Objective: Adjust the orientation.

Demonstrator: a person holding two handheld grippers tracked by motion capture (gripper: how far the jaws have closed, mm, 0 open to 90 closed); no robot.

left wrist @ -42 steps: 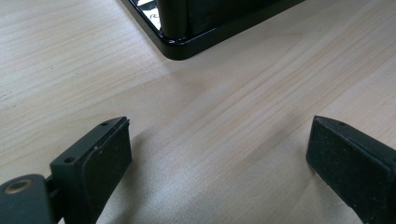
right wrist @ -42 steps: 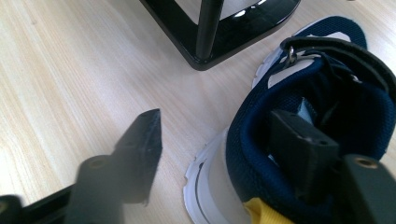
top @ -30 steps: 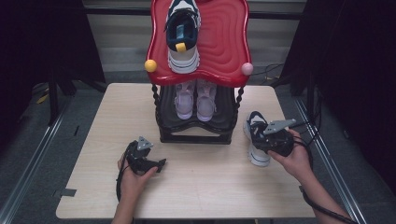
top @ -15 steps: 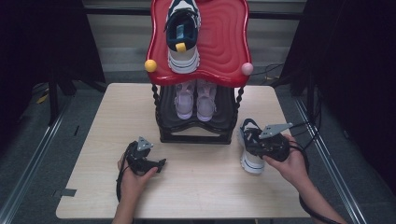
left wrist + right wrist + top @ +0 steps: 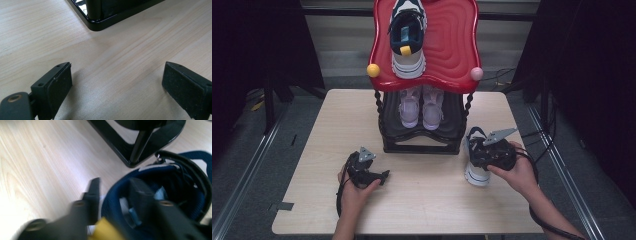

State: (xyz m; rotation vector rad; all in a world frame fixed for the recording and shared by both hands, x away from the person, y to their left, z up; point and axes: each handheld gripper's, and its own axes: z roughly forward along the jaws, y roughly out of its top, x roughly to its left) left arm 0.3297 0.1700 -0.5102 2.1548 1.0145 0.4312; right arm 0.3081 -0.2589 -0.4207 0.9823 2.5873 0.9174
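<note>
shoe: a navy and white sneaker (image 5: 476, 162) stands on the table (image 5: 422, 200) at the right, just beside the near right corner of the black rack (image 5: 422, 146). its mate (image 5: 408, 42) lies on the rack's red top shelf (image 5: 452, 45), and a pale pair (image 5: 422, 107) sits on the lower shelf.
right tongs: the right gripper (image 5: 486, 154) sits over the sneaker's collar. in the right gripper view one jaw is inside the navy opening (image 5: 150, 192) and the other outside the collar wall. the jaws have just been opening with the collar between them, and the blur leaves it unclear whether the pads press, so the grip looks slackened more than firm.
left tongs: the left gripper (image 5: 364, 170) rests on the table at the near left, released, its jaws wide apart over bare wood in the left gripper view, with the rack's corner (image 5: 96, 23) far ahead.
key relation: the sneaker lies directly under the right tongs, its long axis running near to far, toe nearest the person and heel toward the rack. the right hand is far nearer to it than the left, which is well apart.
change: against the earlier frames the sneaker and right hand have shifted left, closer to the rack. the left hand has kept its place.
</note>
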